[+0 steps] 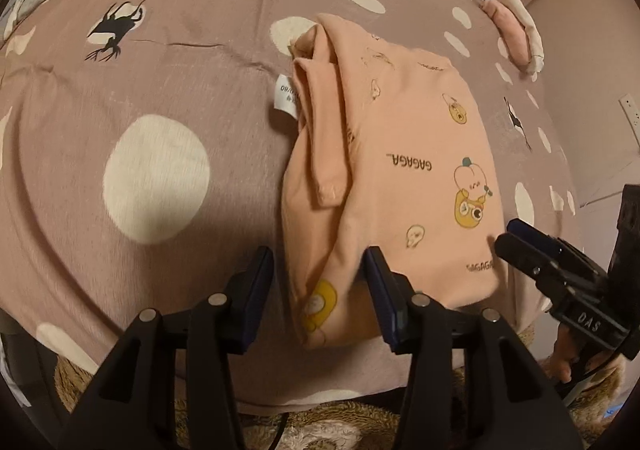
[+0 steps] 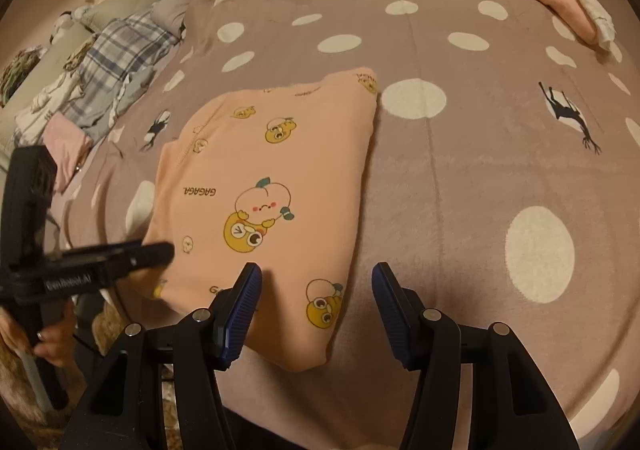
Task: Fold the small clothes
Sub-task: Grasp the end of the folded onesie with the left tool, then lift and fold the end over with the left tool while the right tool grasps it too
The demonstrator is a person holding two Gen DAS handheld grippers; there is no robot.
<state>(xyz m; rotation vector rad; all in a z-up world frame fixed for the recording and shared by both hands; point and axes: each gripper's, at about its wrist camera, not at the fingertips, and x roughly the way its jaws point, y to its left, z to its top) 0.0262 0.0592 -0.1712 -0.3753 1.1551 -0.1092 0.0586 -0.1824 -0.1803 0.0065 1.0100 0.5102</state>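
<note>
A mauve bedspread (image 2: 460, 178) with white dots covered the bed, and the peach top (image 2: 276, 186) lay near its front edge, already folded narrow with a sleeve turned in along one side. The left gripper (image 1: 320, 286) stood released, the near corner of the top between its jaws but not pinched. The right gripper (image 2: 316, 306) stood released too, astride the other near corner. To fold well, I'd judge both should nip the near hem evenly and carry it level toward the far end. "GAGAGA" ran across the cloth; a small white tag (image 1: 286, 98) was unreadable.
</note>
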